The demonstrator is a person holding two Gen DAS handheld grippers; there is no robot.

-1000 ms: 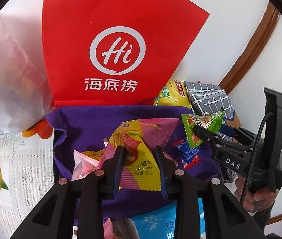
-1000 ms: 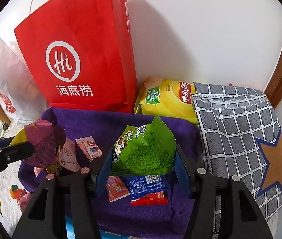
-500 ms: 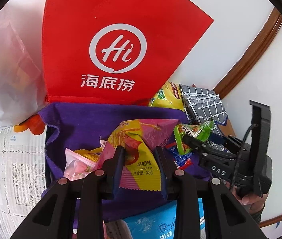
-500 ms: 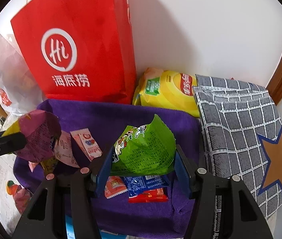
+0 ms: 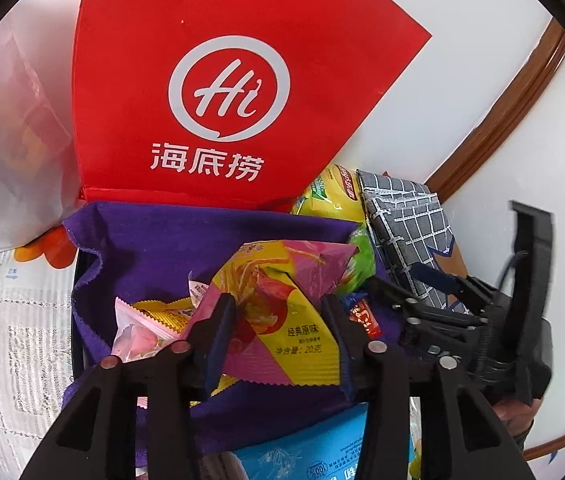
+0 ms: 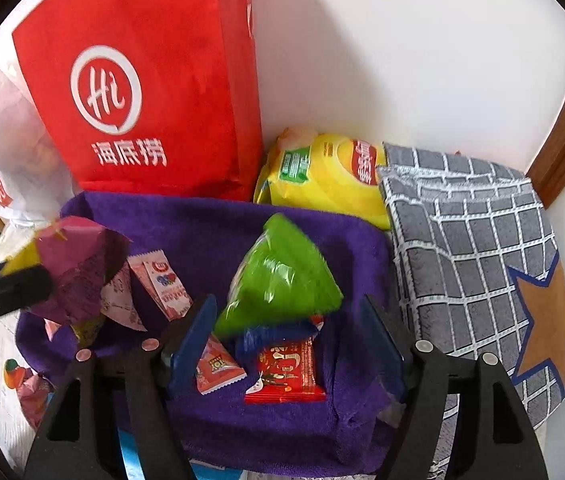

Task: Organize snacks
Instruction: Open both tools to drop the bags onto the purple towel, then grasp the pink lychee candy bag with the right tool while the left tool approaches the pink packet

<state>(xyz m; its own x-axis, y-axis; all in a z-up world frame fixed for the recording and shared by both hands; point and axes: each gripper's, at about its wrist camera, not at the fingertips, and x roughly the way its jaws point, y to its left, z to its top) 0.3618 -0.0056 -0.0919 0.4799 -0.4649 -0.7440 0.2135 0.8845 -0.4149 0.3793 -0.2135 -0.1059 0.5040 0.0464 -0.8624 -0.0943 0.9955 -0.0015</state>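
Observation:
My left gripper (image 5: 278, 320) is shut on a yellow and pink snack packet (image 5: 282, 300) and holds it above the purple-lined tray (image 5: 154, 248). My right gripper (image 6: 288, 328) is open over the tray's right part (image 6: 274, 432). The green snack packet (image 6: 278, 284) is blurred between its fingers, free of both pads, above a blue packet and a red packet (image 6: 286, 372). Small pink and red sachets (image 6: 162, 284) lie in the tray. The left gripper with its packet shows at the left of the right wrist view (image 6: 6, 292).
A red paper bag (image 5: 218, 92) stands behind the tray against the white wall. A yellow chip bag (image 6: 322, 172) and a grey checked cloth with a star (image 6: 478, 264) lie to the right. A white plastic bag (image 5: 6, 132) is at the left. A blue package (image 5: 314, 448) lies in front.
My right gripper opened and let go of the green packet, which drops toward the tray. My left gripper keeps its packet and has moved slightly closer to the tray.

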